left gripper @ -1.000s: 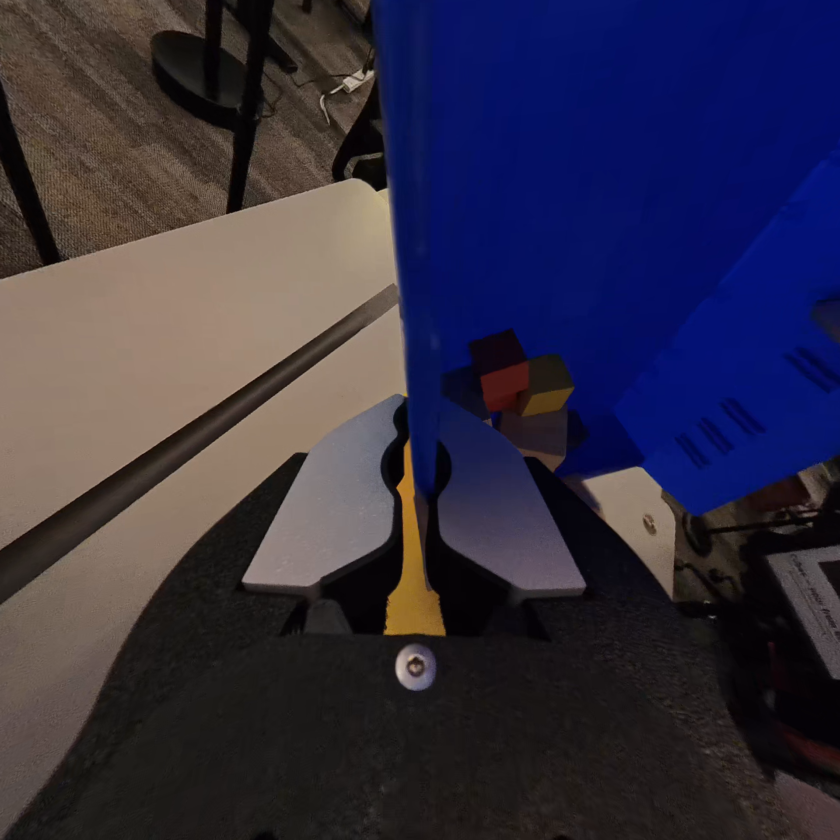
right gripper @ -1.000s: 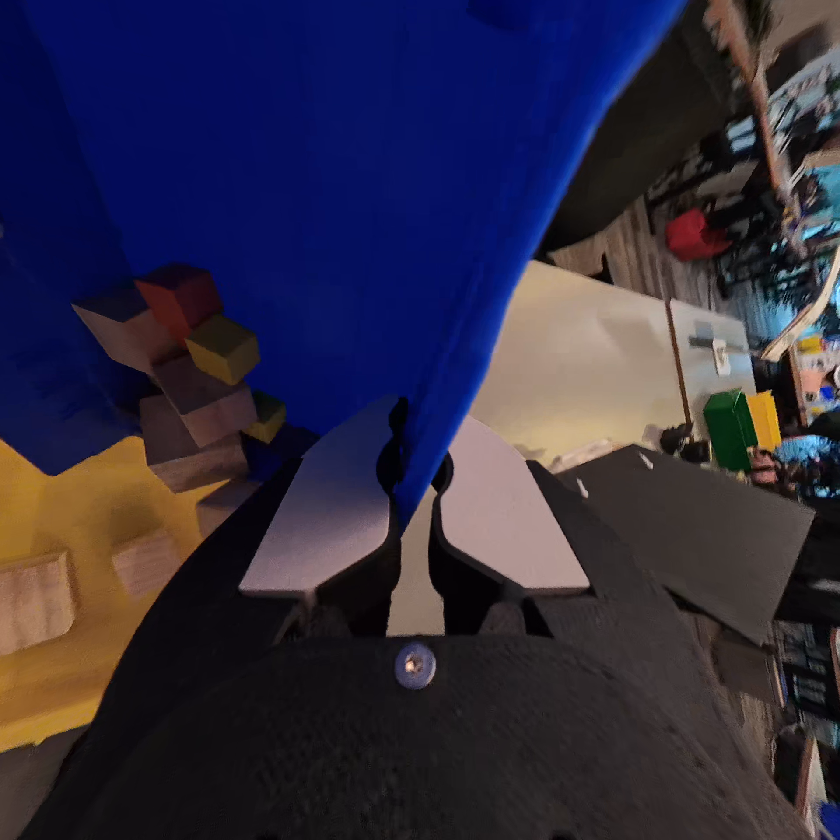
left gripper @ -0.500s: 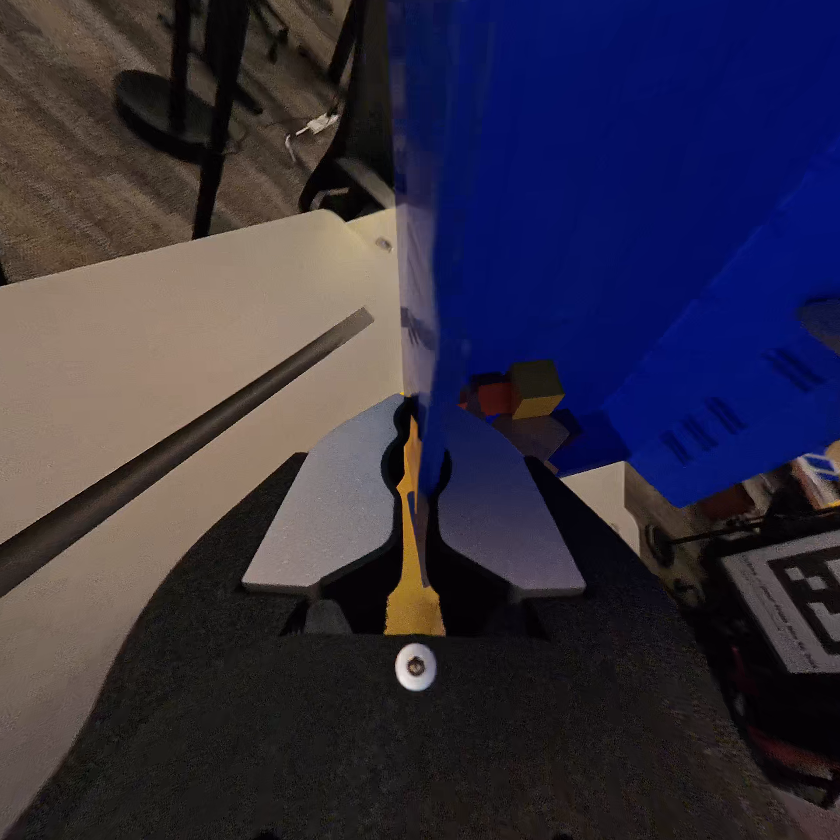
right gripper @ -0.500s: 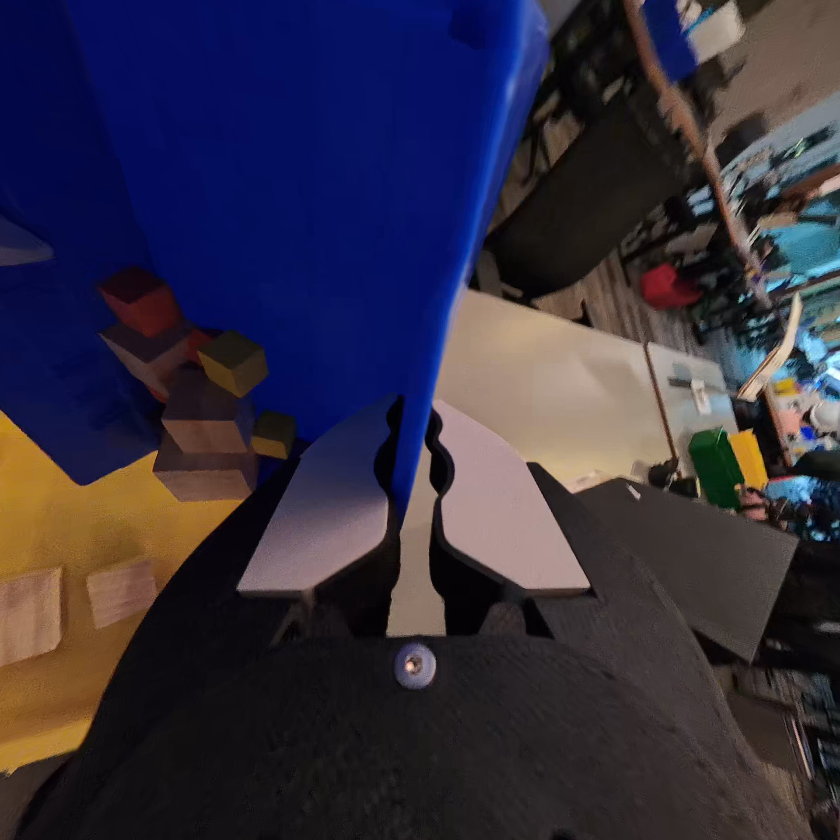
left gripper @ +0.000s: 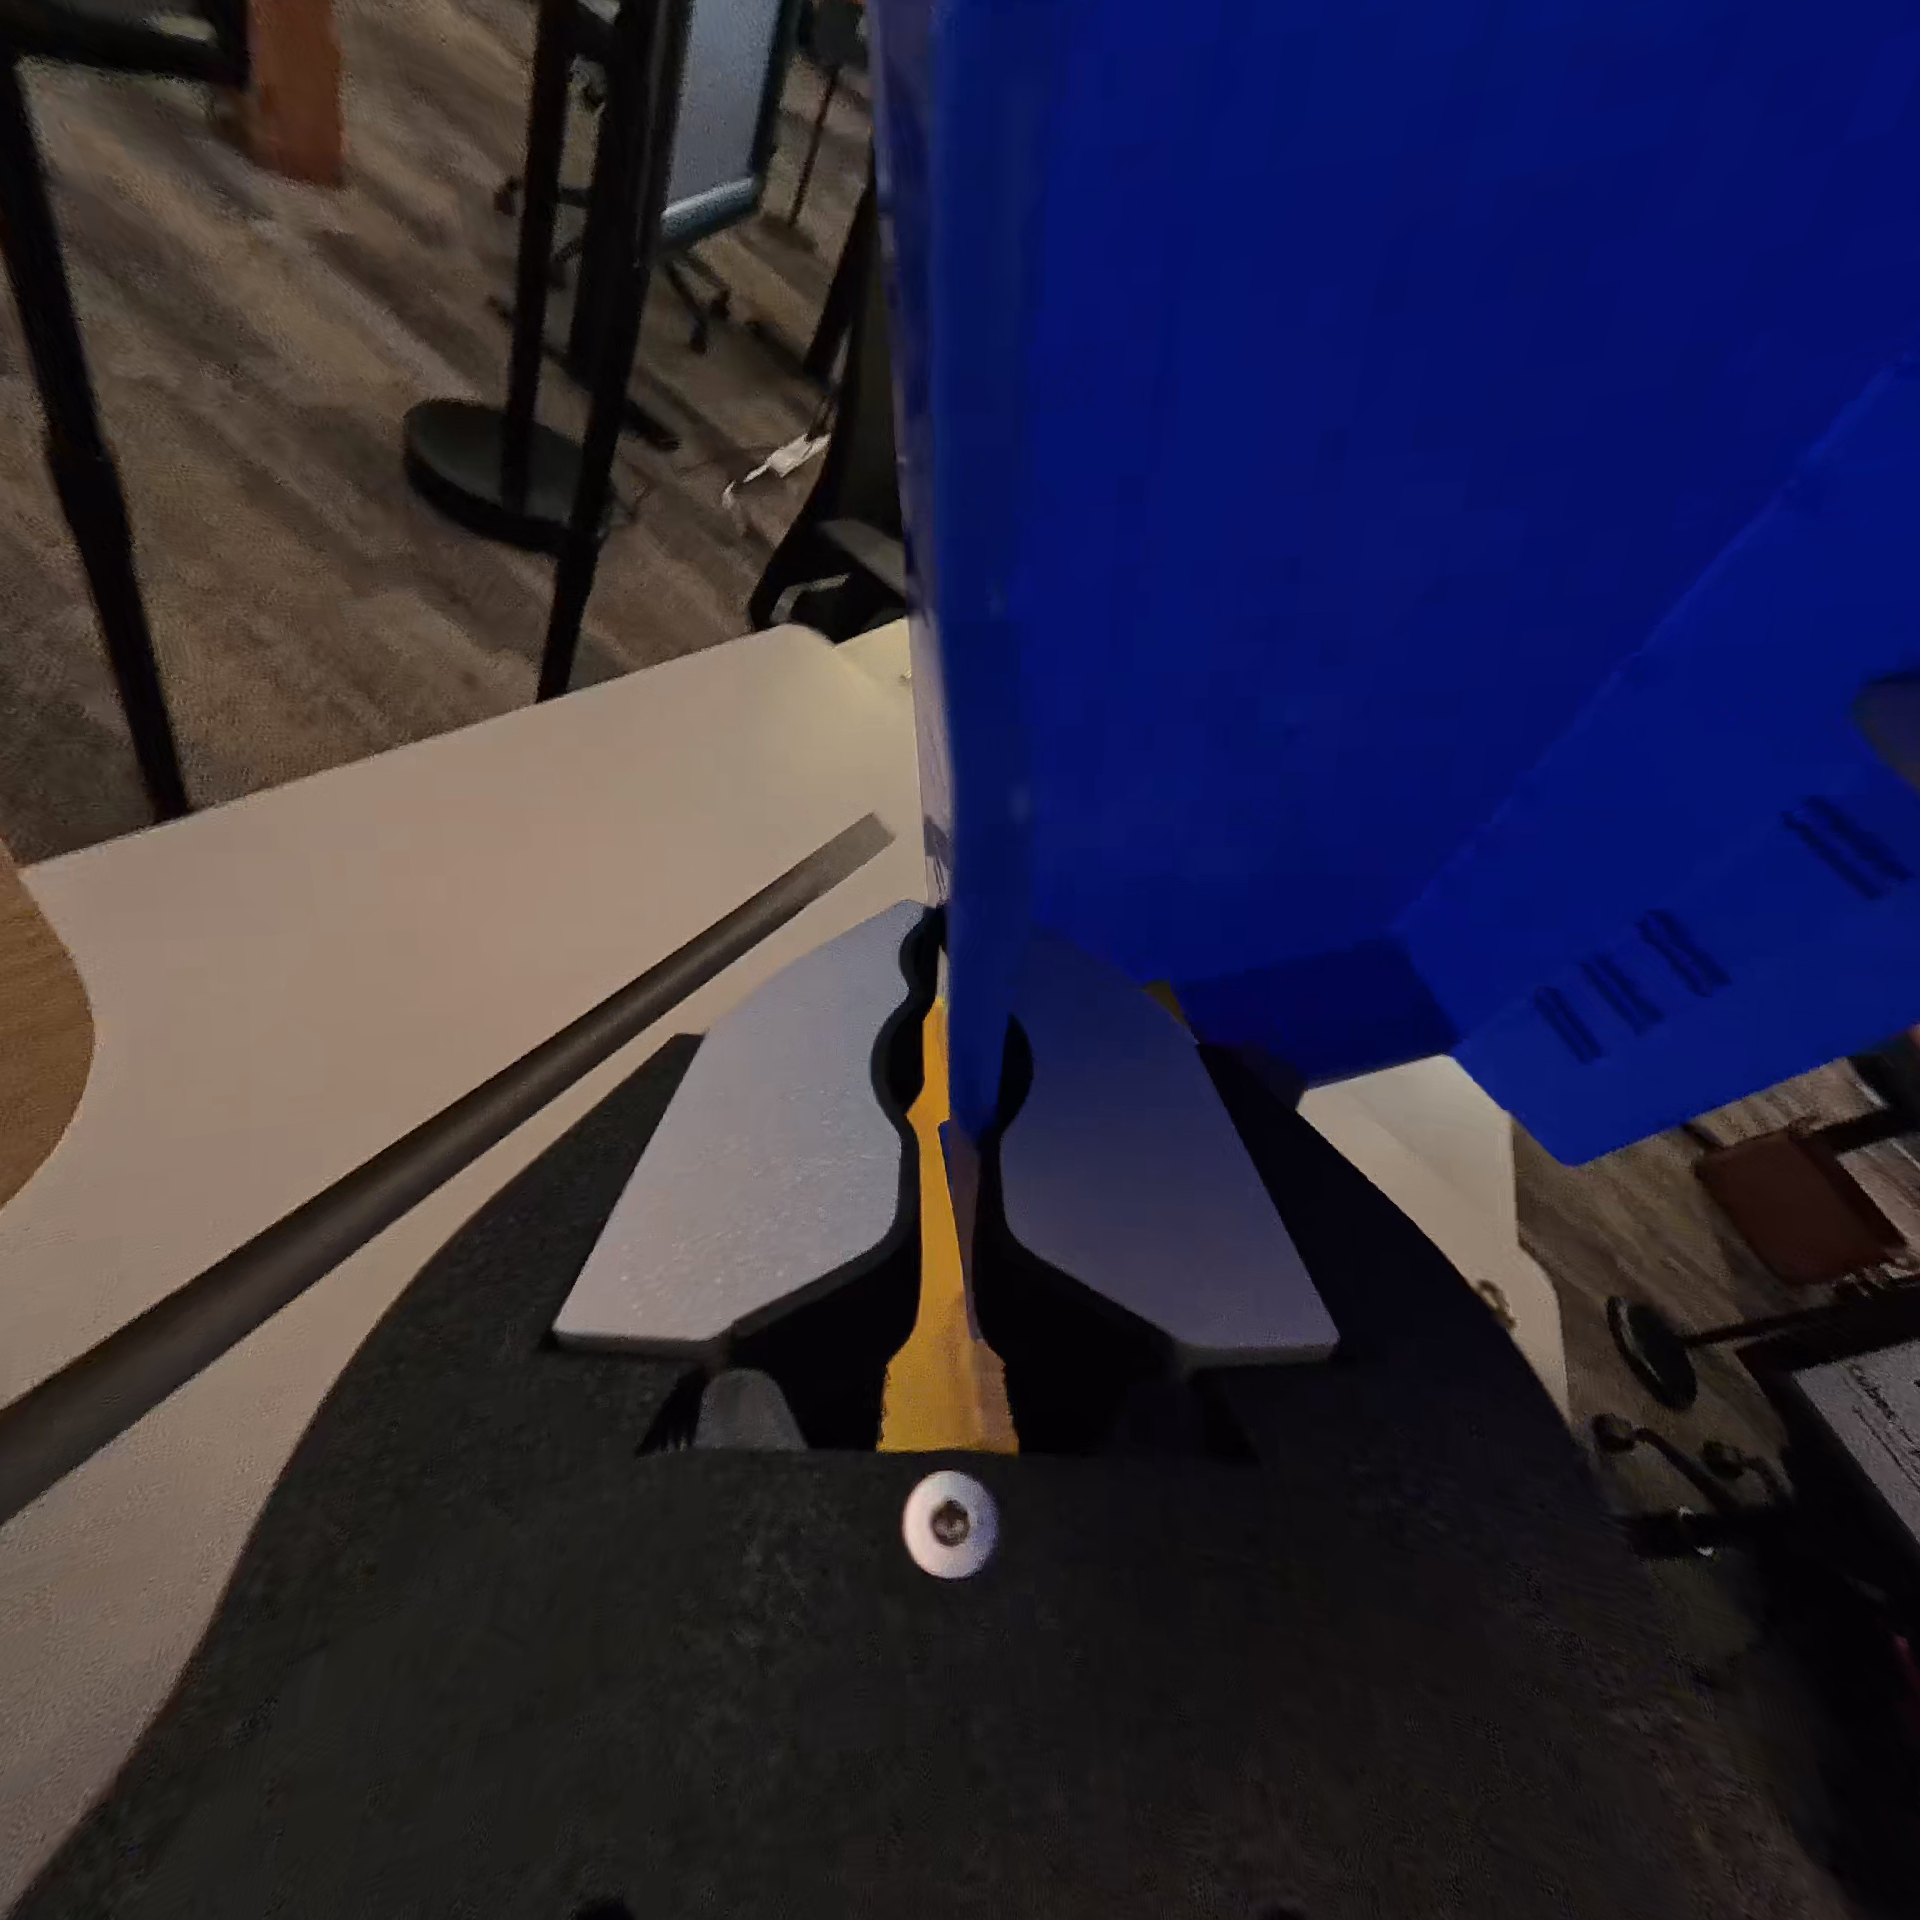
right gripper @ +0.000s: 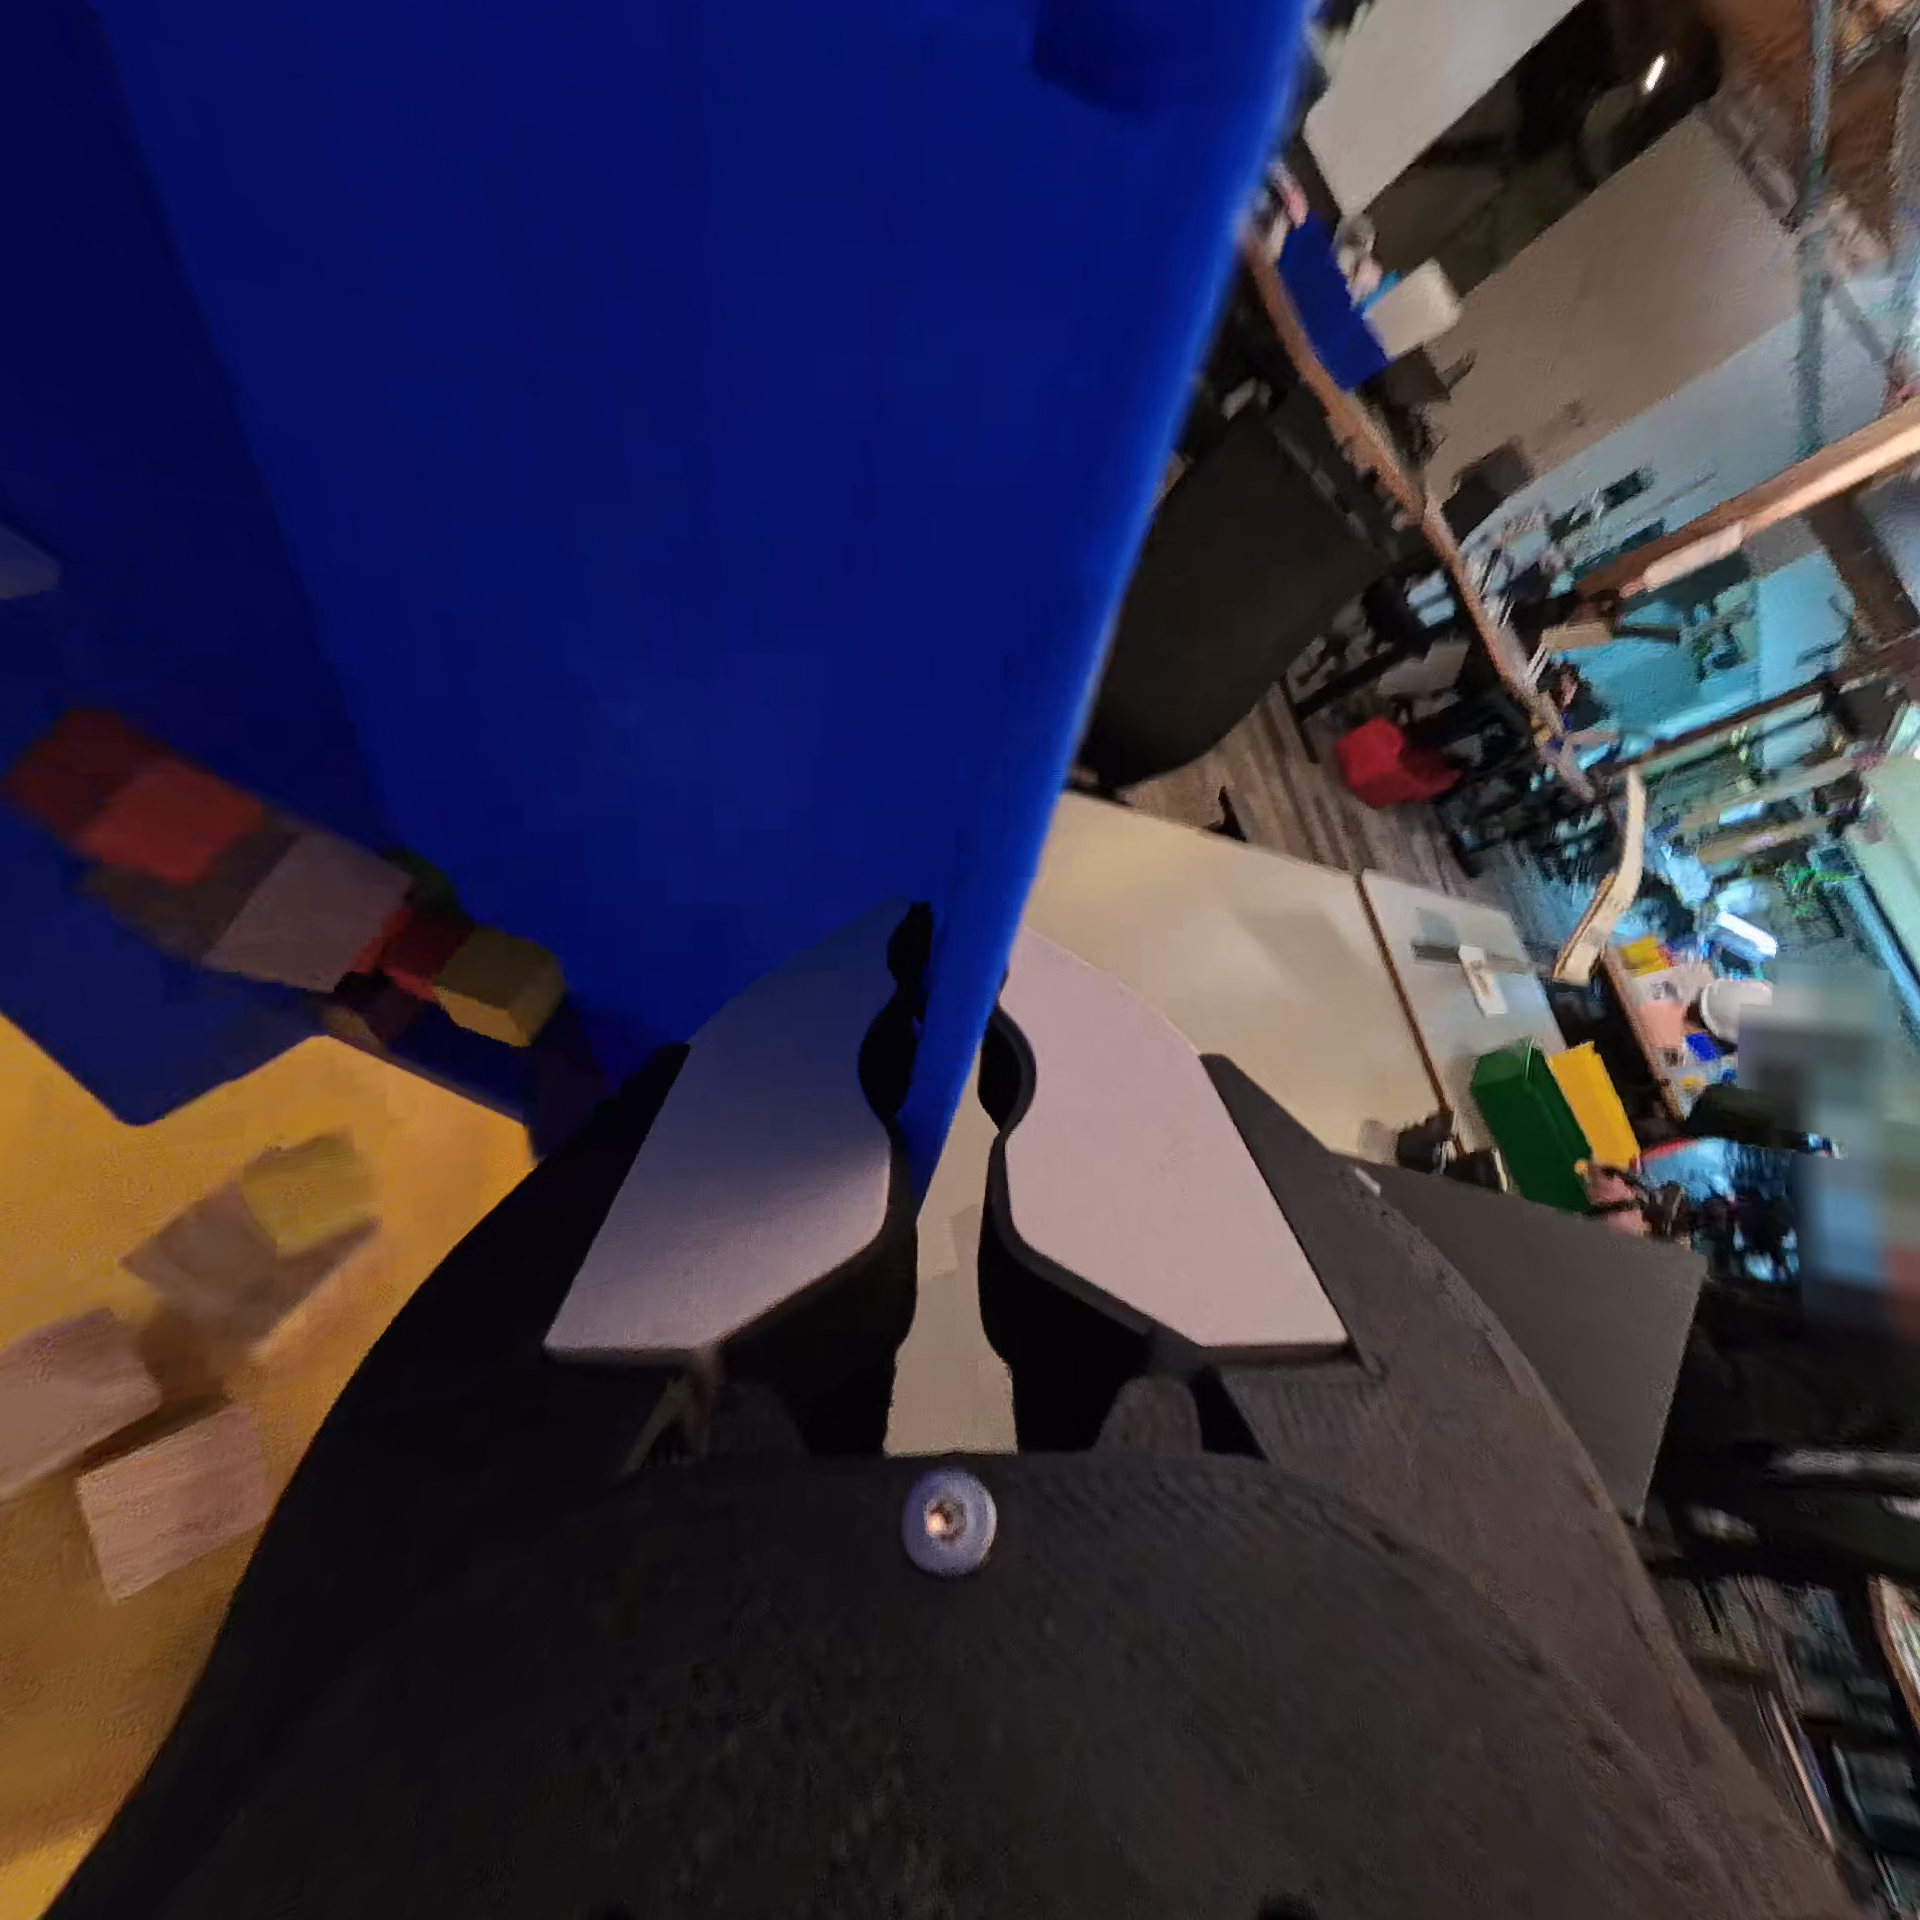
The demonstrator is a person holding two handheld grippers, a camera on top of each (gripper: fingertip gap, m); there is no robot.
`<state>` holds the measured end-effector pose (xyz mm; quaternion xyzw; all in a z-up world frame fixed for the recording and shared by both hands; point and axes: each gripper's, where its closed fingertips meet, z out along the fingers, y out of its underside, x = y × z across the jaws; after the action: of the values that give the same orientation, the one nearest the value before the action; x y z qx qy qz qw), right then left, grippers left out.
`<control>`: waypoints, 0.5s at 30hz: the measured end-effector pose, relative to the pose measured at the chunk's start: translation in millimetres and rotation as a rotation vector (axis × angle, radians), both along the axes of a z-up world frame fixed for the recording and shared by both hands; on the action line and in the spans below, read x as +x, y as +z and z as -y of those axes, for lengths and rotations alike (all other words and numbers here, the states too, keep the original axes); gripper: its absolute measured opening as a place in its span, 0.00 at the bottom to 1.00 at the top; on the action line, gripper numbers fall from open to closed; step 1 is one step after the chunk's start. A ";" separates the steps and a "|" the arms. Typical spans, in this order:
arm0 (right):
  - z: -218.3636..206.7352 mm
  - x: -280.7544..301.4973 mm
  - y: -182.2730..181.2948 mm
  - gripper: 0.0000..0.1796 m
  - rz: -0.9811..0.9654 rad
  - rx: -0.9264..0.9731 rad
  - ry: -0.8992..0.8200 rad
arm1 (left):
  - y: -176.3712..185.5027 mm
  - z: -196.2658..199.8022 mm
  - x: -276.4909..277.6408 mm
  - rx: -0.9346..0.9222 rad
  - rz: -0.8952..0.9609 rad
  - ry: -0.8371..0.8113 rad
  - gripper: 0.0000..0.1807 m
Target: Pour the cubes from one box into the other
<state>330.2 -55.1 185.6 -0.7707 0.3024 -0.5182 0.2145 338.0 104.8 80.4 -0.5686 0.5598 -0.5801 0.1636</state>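
Observation:
Both grippers hold the blue box tipped steeply up, each shut on one side wall. My left gripper pinches the left wall. My right gripper pinches the right wall of the blue box. In the right wrist view several coloured and plain wooden cubes slide out of the box's lower mouth. Below lies the yellow box with several plain wooden cubes in it. A strip of the yellow box shows between my left fingers. No cubes show in the left wrist view.
The boxes are over a white table with a dark rod lying across it. Black stand legs rise from the floor beyond its edge. A black sheet and green and yellow bins lie to the right.
The blue box has tipped up further. The cubes have slid toward its mouth and more have dropped into the yellow box. The cubes have left the left wrist view.

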 end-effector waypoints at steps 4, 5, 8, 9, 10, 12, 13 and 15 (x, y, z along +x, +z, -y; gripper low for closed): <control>1.4 -2.4 -14.5 0.04 -0.087 0.013 -0.013 | -13.1 3.3 -3.7 -0.024 -0.045 -0.037 0.02; -0.2 -5.8 -7.7 0.04 -0.033 0.017 0.015 | -8.3 2.6 -4.5 -0.029 0.003 -0.035 0.02; 2.7 2.8 -18.4 0.04 -0.060 -0.003 -0.021 | -12.0 -0.7 -2.4 0.016 -0.030 0.011 0.02; 3.6 -0.1 -20.3 0.04 -0.094 0.017 -0.029 | -12.3 1.1 -4.6 0.018 -0.043 -0.005 0.02; 3.0 -6.0 -14.2 0.04 -0.075 0.031 -0.010 | -7.5 2.5 -6.8 0.008 -0.011 -0.022 0.02; -1.0 -12.3 2.0 0.05 0.035 0.034 0.042 | 4.6 -0.6 -7.0 -0.004 0.074 -0.010 0.02; -1.5 -9.1 -1.4 0.05 0.034 0.016 0.029 | 4.6 -3.7 -5.6 0.008 0.059 0.018 0.02; 2.2 -6.0 -10.1 0.04 -0.030 0.021 -0.017 | 1.7 -2.4 -8.4 0.027 0.013 0.024 0.02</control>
<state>324.2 -57.3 175.5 -0.7736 0.3175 -0.5051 0.2137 329.6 107.1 82.1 -0.5693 0.5595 -0.5742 0.1821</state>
